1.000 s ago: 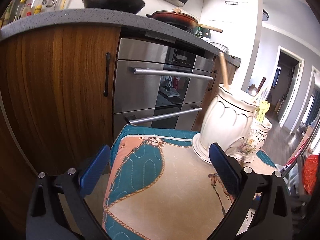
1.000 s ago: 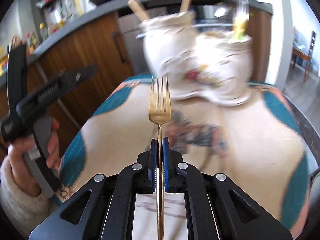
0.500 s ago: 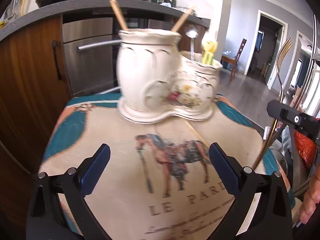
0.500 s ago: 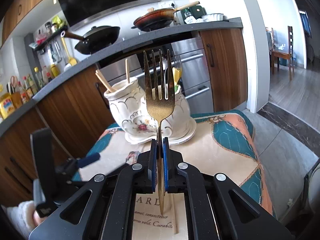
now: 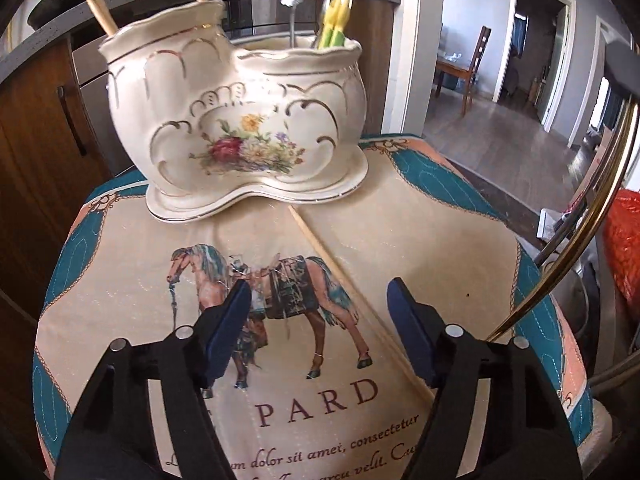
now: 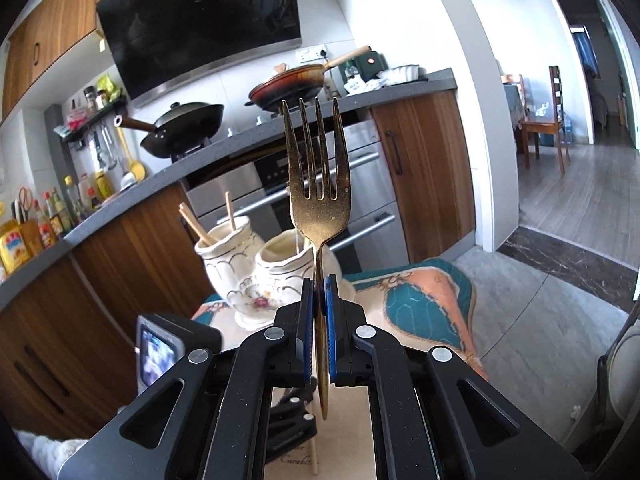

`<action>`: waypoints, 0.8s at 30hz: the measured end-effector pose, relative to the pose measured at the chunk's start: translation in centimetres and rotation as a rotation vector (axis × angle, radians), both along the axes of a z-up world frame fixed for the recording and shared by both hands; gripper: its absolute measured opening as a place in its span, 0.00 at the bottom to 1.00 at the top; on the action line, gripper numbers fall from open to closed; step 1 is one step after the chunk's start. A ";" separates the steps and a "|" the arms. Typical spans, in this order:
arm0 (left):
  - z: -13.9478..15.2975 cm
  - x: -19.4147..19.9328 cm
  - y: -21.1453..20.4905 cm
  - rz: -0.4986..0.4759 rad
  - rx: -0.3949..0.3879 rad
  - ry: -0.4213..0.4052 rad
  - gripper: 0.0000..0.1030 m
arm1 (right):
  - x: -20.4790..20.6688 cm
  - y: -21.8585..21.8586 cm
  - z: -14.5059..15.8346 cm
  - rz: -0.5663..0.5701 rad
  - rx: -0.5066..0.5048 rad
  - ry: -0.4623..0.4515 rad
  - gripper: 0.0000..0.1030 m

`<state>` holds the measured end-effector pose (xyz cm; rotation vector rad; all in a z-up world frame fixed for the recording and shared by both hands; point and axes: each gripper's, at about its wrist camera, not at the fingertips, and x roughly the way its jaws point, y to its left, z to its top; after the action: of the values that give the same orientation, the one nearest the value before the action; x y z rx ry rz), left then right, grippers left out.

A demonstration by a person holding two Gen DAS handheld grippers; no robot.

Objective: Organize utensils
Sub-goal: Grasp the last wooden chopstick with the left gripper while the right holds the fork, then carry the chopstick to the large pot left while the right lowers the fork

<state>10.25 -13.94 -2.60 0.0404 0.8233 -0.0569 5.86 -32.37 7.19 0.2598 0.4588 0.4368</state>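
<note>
right gripper [image 6: 319,316] clamping fork [image 6: 318,184], holder [image 5: 240,136] with chopsticks [image 5: 100,10]

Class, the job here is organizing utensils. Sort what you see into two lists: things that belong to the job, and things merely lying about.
Belonging to the job:
- gold metal fork, clamped in the right gripper
- cream floral ceramic utensil holder
- thin wooden chopstick lying on the cloth
- left gripper, jaws apart

Lying about:
- black wok
- red-brown frying pan
- horse-print tablecloth
</note>
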 end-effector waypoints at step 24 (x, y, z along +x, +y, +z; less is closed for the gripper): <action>-0.5 0.5 4.4 -0.013 -0.159 0.107 0.05 | 0.0 -0.5 -0.1 0.011 0.015 0.005 0.07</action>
<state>10.71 -9.58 -3.13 -0.1077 0.9229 -0.1380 5.90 -32.90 7.09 0.2731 0.4623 0.4501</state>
